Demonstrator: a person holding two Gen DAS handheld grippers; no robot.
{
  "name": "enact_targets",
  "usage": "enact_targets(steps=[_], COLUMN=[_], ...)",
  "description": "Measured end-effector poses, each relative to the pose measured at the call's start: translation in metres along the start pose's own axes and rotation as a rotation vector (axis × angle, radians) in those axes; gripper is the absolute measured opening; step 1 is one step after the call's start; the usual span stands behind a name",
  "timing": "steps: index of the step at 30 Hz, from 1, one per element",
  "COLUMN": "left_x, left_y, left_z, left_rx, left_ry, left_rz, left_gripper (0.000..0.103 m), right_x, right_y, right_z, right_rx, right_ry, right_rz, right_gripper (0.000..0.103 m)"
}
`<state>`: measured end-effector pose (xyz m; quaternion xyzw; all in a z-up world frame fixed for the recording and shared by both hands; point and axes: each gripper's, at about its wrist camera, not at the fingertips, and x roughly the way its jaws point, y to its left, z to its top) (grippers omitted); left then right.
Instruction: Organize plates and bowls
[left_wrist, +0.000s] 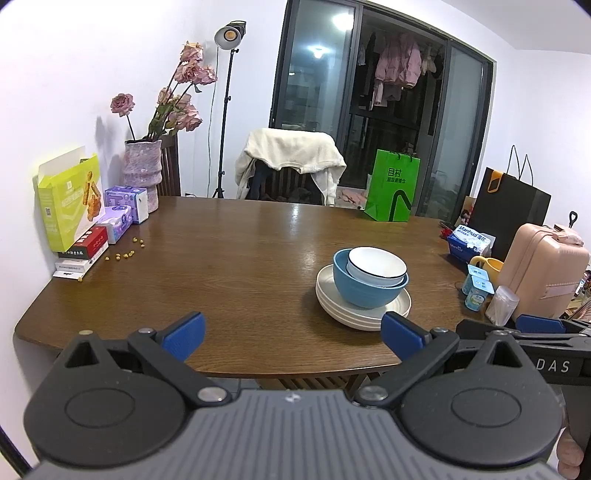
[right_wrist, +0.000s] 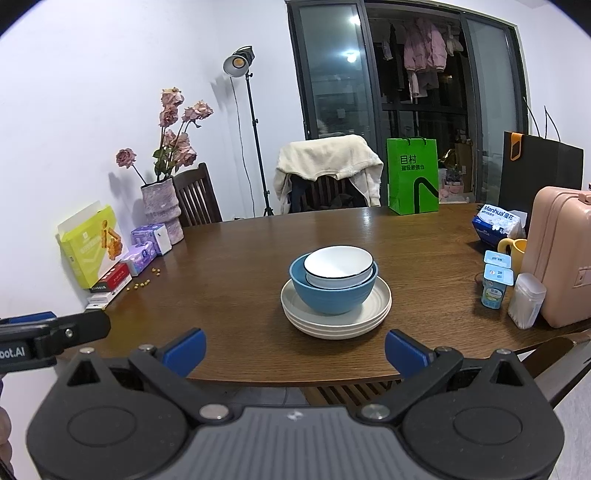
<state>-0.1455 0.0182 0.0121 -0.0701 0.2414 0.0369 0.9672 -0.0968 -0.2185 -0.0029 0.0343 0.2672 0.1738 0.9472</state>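
A white bowl with a dark rim (left_wrist: 376, 266) (right_wrist: 338, 266) nests inside a blue bowl (left_wrist: 364, 291) (right_wrist: 328, 295). Both stand on a stack of cream plates (left_wrist: 332, 306) (right_wrist: 295, 314) on the brown wooden table (left_wrist: 221, 266) (right_wrist: 229, 266). My left gripper (left_wrist: 291, 338) is open and empty, held over the table's near edge, with the stack ahead to the right. My right gripper (right_wrist: 294, 349) is open and empty too, just short of the stack and centred on it. Each gripper shows at the edge of the other's view.
Boxes, tissue packs and a vase of pink flowers (left_wrist: 142, 166) (right_wrist: 162, 206) line the left wall, with small yellow bits (left_wrist: 125, 254) scattered beside them. At the right stand yoghurt cups (right_wrist: 495, 282), a yellow mug (right_wrist: 511, 251), a swab jar (right_wrist: 526, 306) and a pink suitcase (right_wrist: 557, 258). A green bag (right_wrist: 412, 181) stands at the back.
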Motion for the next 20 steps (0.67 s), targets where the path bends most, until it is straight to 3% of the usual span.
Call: enact_targets(steps=[20], left_x=[-0.0034], left_y=[0.001], left_z=[-0.0007], left_rx=[0.003], left_ry=[-0.009], left_rz=[-0.019], left_gripper=[0.103], right_x=[-0.0003], right_y=[0.0005], right_z=[-0.0003], right_rx=[-0.001], right_ry=[0.0], right_rz=[0.0], right_gripper=[0.103])
